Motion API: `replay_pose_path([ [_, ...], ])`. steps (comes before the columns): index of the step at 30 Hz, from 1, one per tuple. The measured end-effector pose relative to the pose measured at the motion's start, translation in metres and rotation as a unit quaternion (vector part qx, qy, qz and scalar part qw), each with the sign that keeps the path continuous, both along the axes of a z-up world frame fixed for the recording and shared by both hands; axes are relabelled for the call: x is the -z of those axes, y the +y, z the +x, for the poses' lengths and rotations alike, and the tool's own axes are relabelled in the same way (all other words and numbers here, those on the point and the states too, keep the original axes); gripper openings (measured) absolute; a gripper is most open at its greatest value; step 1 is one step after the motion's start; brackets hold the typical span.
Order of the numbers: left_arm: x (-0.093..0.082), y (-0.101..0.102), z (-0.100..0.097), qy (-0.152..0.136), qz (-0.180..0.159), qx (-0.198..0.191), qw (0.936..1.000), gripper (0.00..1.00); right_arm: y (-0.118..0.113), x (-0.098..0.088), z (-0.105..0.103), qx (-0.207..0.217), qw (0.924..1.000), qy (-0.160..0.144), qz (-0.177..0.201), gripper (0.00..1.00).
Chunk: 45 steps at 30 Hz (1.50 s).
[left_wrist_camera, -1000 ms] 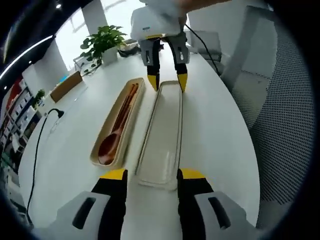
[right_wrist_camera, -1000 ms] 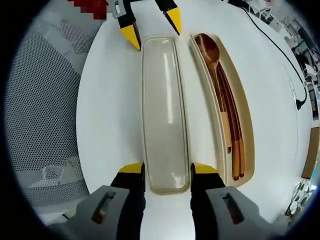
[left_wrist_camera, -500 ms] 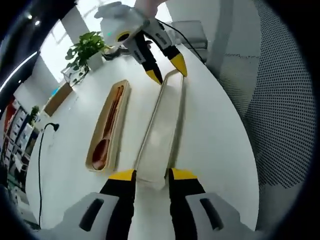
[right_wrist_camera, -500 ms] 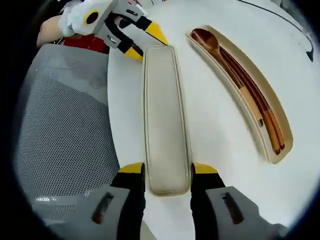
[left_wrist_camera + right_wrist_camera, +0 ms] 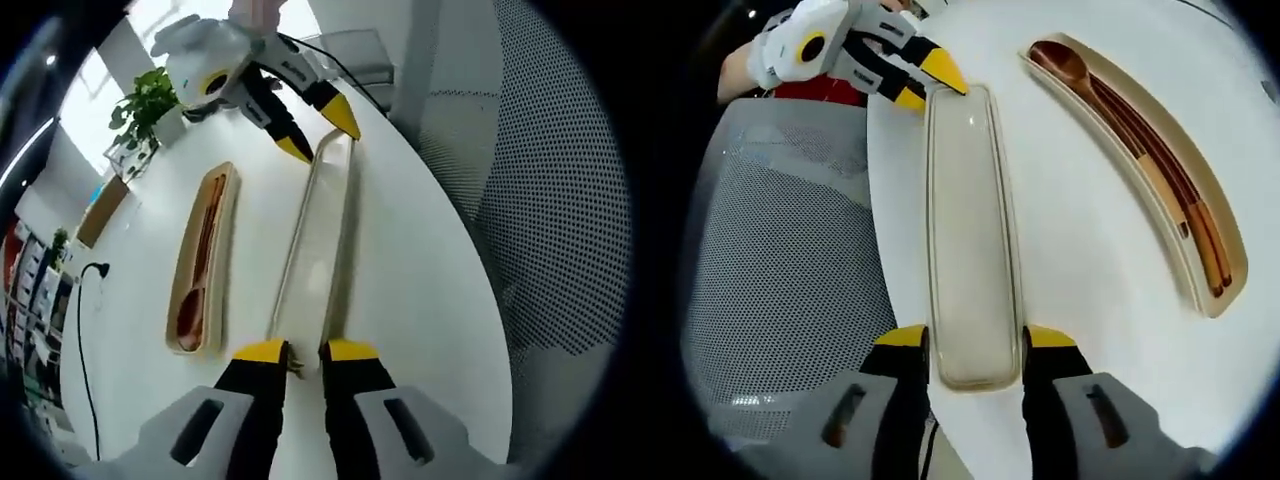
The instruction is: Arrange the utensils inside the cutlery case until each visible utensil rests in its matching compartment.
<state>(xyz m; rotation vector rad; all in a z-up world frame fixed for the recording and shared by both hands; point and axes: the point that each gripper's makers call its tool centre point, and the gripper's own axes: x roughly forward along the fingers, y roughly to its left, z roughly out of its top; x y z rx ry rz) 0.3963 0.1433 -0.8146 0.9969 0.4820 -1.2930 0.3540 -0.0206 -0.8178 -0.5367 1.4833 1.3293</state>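
While both grippers (image 5: 292, 352) (image 5: 975, 338) clamp the clear lid's (image 5: 972, 230) ends, case w/ spoon (image 5: 1140, 170) lies beside.

Bare white table (image 5: 1080, 250) separates the lid (image 5: 970, 230) from the cutlery case (image 5: 1140, 170); mesh chair (image 5: 780, 260) crowds the table edge.
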Motion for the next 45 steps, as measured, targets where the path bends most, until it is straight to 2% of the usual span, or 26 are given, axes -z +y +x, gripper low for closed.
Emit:
replay_pose_path([
  [5,-0.003,-0.001,-0.002,0.004,-0.004,0.004,1.0,0.12,-0.001,-0.001,-0.002,0.002,1.0,-0.004,0.001,0.35],
  [8,-0.007,-0.002,-0.004,0.011,-0.009,0.002,0.9999,0.1,-0.001,-0.002,0.002,-0.008,0.9997,-0.025,0.001,0.34],
  [13,-0.01,-0.003,-0.007,0.029,-0.013,-0.006,0.9995,0.08,0.008,-0.014,0.003,-0.013,0.9981,-0.056,0.02,0.33],
  [17,-0.016,-0.005,-0.008,0.044,-0.026,-0.017,0.9985,0.06,0.016,-0.024,0.0,-0.011,0.997,-0.066,0.039,0.32],
  [18,-0.016,-0.003,-0.008,0.056,-0.024,-0.024,0.9979,0.06,0.018,-0.024,0.008,-0.011,0.9948,-0.091,0.044,0.34],
  [19,-0.017,-0.003,-0.008,0.057,-0.026,-0.024,0.9978,0.06,0.018,-0.026,0.003,-0.007,0.9959,-0.08,0.041,0.33],
  [21,-0.017,-0.004,-0.009,0.065,-0.027,-0.028,0.9971,0.05,0.02,-0.028,0.004,-0.009,0.9946,-0.093,0.047,0.32],
  [24,-0.018,-0.004,-0.011,0.076,-0.03,-0.031,0.9962,0.05,0.019,-0.024,0.013,-0.028,0.9898,-0.135,0.036,0.33],
  [27,-0.02,-0.007,-0.017,0.116,-0.044,-0.047,0.9912,0.04,0.019,-0.021,0.018,-0.041,0.9856,-0.161,0.032,0.32],
  [28,-0.02,-0.008,-0.019,0.13,-0.05,-0.054,0.9887,0.04,0.018,-0.019,0.023,-0.052,0.9821,-0.179,0.029,0.32],
  [30,-0.021,-0.009,-0.018,0.139,-0.062,-0.065,0.9862,0.04,0.016,-0.014,0.026,-0.072,0.9773,-0.198,0.026,0.27],
  [33,-0.022,-0.009,-0.019,0.165,-0.079,-0.086,0.9794,0.05,0.014,-0.01,0.029,-0.074,0.9747,-0.21,0.018,0.18],
  [36,-0.022,-0.007,-0.019,0.17,-0.089,-0.092,0.9772,0.05,0.012,-0.009,0.04,-0.075,0.9677,-0.24,0.012,0.06],
  [38,-0.02,-0.009,-0.021,0.189,-0.101,-0.096,0.972,0.06,0.014,-0.009,0.036,-0.086,0.969,-0.231,0.021,0.05],
  [41,-0.019,-0.009,-0.018,0.185,-0.101,-0.089,0.9735,0.07,0.014,-0.008,0.033,-0.101,0.9687,-0.225,0.026,0.03],
  [45,-0.02,-0.008,-0.009,0.191,-0.118,-0.101,0.9693,0.07,0.014,-0.009,0.032,-0.109,0.9709,-0.211,0.032,0.02],
])
